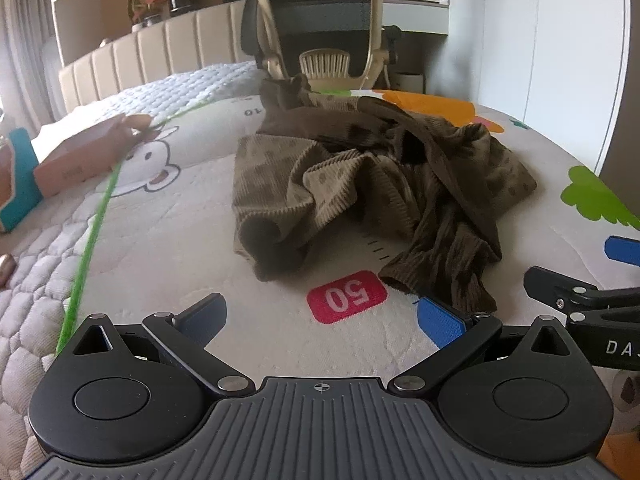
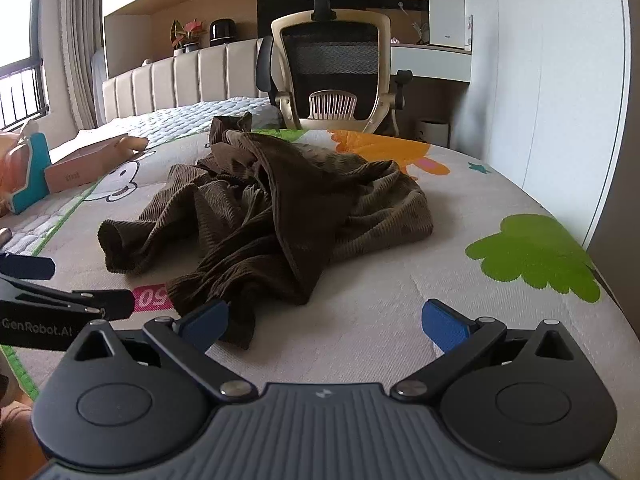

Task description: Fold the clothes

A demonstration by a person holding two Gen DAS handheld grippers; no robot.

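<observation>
Both tools, left (image 1: 322,316) & right (image 2: 325,320), spread wide, empty; crumpled brown top (image 2: 276,208) on bed (image 2: 400,320).

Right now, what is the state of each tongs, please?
Left tongs: open, holding nothing.
Right tongs: open, holding nothing; the brown garment lies just ahead.

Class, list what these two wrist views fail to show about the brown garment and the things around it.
- Brown knit garment: crumpled, so its type and full shape stay hidden in both views.
- Cardboard box: its printing is too small and blurred, left view.
- Right gripper: cut by the frame edge, left view.
- Teal object: cut off at the left edge, right view.
</observation>
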